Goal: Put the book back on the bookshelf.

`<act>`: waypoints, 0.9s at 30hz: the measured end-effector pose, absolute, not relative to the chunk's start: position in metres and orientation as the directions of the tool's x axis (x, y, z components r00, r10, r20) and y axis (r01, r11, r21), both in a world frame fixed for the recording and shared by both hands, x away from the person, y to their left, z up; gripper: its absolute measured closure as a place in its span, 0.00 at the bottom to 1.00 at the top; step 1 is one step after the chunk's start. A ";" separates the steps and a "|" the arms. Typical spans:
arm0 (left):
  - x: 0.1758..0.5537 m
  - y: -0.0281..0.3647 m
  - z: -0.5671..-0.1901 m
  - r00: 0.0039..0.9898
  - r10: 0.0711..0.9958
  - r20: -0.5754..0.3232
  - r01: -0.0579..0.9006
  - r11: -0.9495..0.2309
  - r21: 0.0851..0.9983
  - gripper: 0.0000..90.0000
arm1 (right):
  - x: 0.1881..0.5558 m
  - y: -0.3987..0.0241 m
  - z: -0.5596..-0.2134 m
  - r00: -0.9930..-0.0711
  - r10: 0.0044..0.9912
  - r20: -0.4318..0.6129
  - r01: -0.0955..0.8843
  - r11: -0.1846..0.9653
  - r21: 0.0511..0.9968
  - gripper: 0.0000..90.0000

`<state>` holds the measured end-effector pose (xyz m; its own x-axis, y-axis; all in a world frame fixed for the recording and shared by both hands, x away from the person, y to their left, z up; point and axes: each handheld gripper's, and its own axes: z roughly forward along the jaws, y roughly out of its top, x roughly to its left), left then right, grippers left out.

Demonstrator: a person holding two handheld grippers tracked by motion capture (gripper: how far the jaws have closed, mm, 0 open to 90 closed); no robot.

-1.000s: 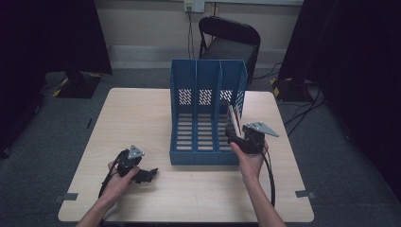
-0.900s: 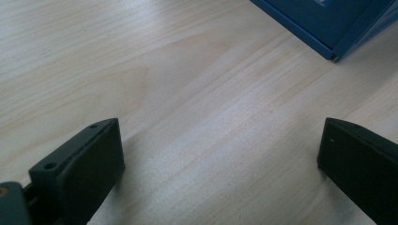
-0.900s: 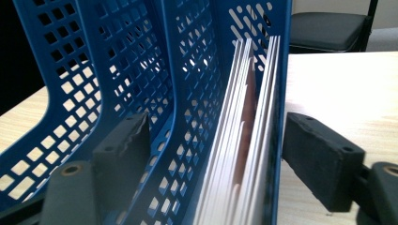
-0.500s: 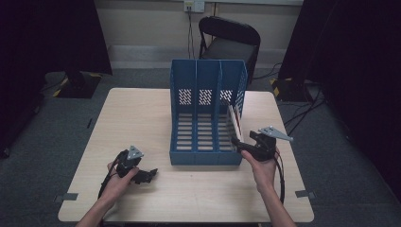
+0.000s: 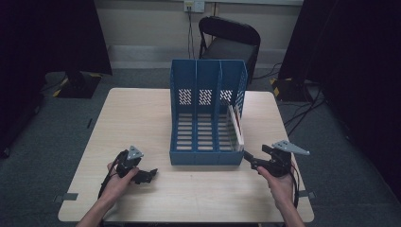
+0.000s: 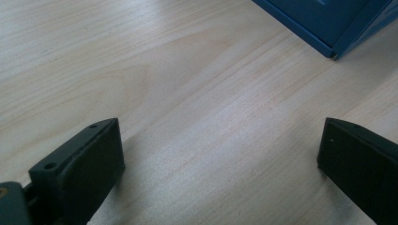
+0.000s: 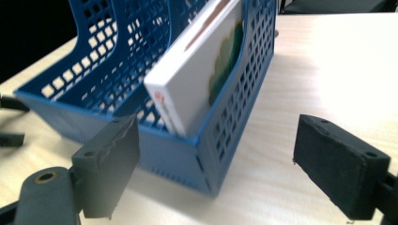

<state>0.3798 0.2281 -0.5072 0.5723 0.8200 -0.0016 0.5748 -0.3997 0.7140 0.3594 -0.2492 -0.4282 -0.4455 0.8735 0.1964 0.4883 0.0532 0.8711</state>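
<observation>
Backing our right hand-held gripper [image 5: 250,159] off the blue file rack [image 5: 206,118], jaws now wide and empty, we leave the book [image 7: 197,75] leaning in its rightmost slot, so placement looks done; left hand-held gripper [image 5: 150,174] idles wide on the surface [image 5: 142,113].

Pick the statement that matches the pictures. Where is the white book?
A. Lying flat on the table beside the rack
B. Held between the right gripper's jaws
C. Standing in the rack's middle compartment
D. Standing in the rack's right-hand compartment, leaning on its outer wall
D: the white book stands inside the blue rack in its rightmost slot, tilted against the perforated outer wall, while the right gripper sits open and empty just outside it.
</observation>
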 end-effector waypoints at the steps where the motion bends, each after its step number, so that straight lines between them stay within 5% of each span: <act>1: 0.380 0.228 -0.507 0.572 0.820 -0.003 0.575 -0.399 0.714 0.00 | 0.356 -0.250 -0.429 -0.450 0.873 0.190 0.492 0.065 0.868 0.16; 19: 0.379 0.228 -0.507 0.567 0.824 -0.004 0.579 -0.395 0.714 0.00 | 0.344 -0.234 -0.481 -0.524 0.839 0.148 0.628 0.264 0.732 0.20; 23: 0.379 0.228 -0.507 0.569 0.823 -0.002 0.577 -0.398 0.713 0.00 | 0.348 -0.224 -0.489 -0.533 0.838 0.119 0.653 0.318 0.687 0.25; 24: 0.379 0.228 -0.507 0.569 0.822 -0.002 0.577 -0.398 0.713 0.00 | 0.348 -0.223 -0.490 -0.537 0.835 0.124 0.656 0.320 0.684 0.33; 27: 0.379 0.228 -0.507 0.568 0.823 -0.002 0.578 -0.397 0.713 0.00 | 0.348 -0.219 -0.494 -0.552 0.825 0.119 0.651 0.338 0.680 0.24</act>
